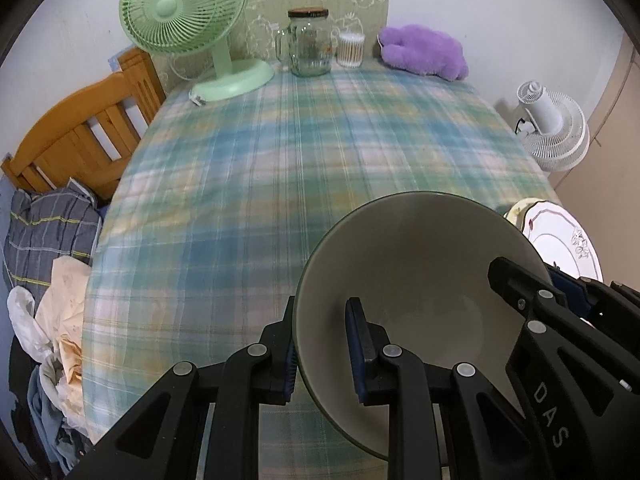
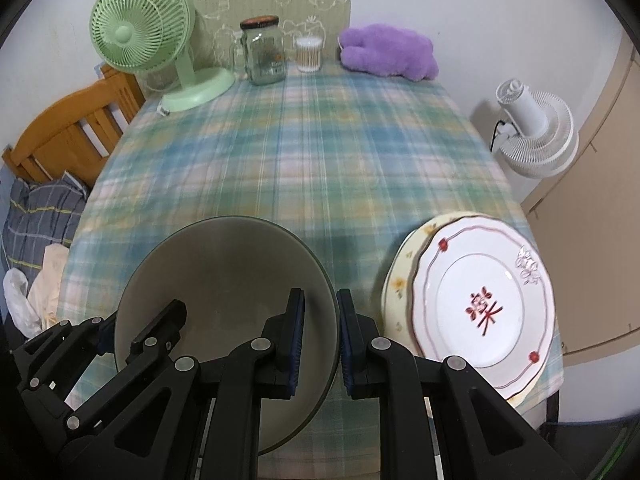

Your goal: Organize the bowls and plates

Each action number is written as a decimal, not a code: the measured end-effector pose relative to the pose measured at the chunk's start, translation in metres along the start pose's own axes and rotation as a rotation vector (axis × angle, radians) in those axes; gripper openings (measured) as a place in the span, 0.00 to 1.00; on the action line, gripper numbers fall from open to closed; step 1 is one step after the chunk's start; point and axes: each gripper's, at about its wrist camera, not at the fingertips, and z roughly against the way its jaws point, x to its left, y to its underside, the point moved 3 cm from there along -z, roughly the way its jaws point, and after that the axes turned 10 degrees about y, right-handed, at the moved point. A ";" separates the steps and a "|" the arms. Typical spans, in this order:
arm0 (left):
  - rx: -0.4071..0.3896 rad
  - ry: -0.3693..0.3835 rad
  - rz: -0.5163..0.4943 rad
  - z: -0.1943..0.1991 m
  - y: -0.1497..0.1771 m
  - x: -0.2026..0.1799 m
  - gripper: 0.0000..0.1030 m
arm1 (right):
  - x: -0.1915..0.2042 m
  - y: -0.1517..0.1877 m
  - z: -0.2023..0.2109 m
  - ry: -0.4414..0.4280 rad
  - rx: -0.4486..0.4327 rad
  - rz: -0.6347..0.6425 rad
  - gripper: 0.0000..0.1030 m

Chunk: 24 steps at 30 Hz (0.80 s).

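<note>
Tablecloth (image 2: pixel 288 168) middle free; plates (image 2: pixel 484 312) block right edge

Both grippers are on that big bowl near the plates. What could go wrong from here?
1. The left gripper and right gripper pinch only opposite rims of the large grey-green ceramic bowl; uneven motion could tilt or slip it.
2. The stacked white patterned plates overhang the plaid-clothed table edge; a bump could tip them off.
</note>
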 end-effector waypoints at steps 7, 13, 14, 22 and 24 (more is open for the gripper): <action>0.030 0.014 -0.029 -0.011 0.002 -0.004 0.19 | 0.002 0.001 -0.005 0.047 -0.019 0.007 0.19; 0.028 0.024 -0.032 -0.013 0.001 -0.002 0.19 | 0.002 0.000 -0.007 0.066 -0.017 -0.004 0.19; 0.029 0.025 -0.032 -0.013 0.001 -0.002 0.19 | 0.002 0.000 -0.007 0.066 -0.020 -0.006 0.19; 0.041 0.045 -0.027 -0.011 0.001 -0.001 0.22 | 0.002 0.001 -0.007 0.070 -0.015 -0.003 0.21; 0.039 0.066 -0.024 -0.009 0.002 -0.002 0.32 | 0.003 0.001 -0.006 0.060 -0.007 0.005 0.26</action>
